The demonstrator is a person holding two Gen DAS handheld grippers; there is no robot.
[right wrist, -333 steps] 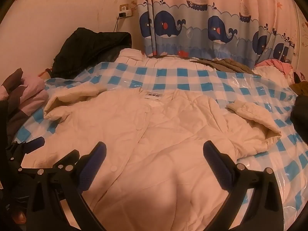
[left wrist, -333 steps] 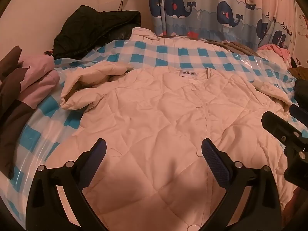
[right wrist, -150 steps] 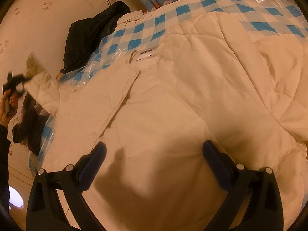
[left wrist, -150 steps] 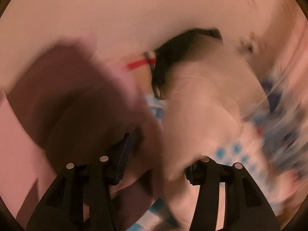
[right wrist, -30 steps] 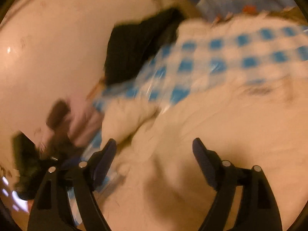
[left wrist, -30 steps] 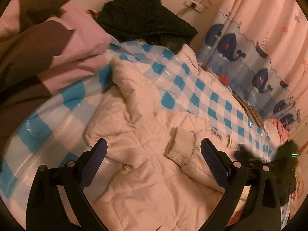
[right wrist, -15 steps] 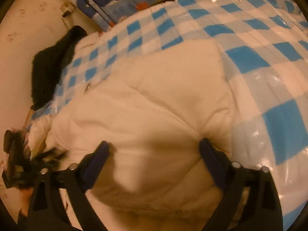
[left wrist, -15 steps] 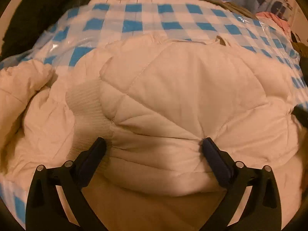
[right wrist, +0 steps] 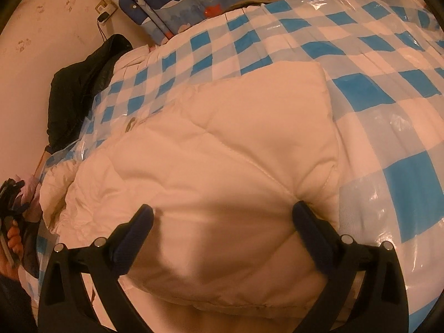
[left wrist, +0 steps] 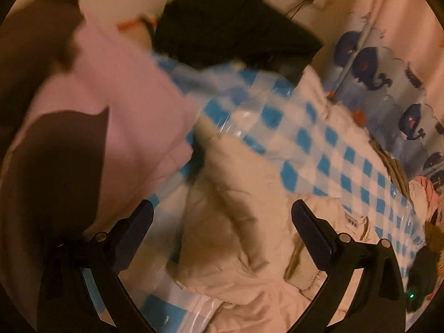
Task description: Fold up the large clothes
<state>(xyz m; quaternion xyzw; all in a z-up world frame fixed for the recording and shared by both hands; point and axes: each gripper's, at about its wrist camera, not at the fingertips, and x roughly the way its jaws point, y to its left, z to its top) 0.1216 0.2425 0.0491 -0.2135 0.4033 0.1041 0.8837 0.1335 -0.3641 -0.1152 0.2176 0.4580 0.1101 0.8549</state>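
A cream quilted jacket (right wrist: 222,152) lies on the blue-and-white checked plastic sheet (right wrist: 388,127), its right side folded over its body. My right gripper (right wrist: 222,222) is open, low over the folded part, holding nothing. In the left wrist view the jacket's left sleeve (left wrist: 236,180) lies bunched, with its ribbed cuff (left wrist: 302,274) folded inward. My left gripper (left wrist: 222,222) is open above the sleeve, holding nothing. It also shows at the far left of the right wrist view (right wrist: 11,194), in a hand.
A pink and brown clothes pile (left wrist: 97,111) sits at the left edge. A black garment (left wrist: 227,22) lies by the wall. A whale-print curtain (left wrist: 388,97) hangs behind the bed. More clothes (left wrist: 427,191) lie at the far right.
My left gripper has swung away from the folded jacket body, left toward the bunched sleeve and the pink pile. My right gripper stays over the folded part, a little closer.
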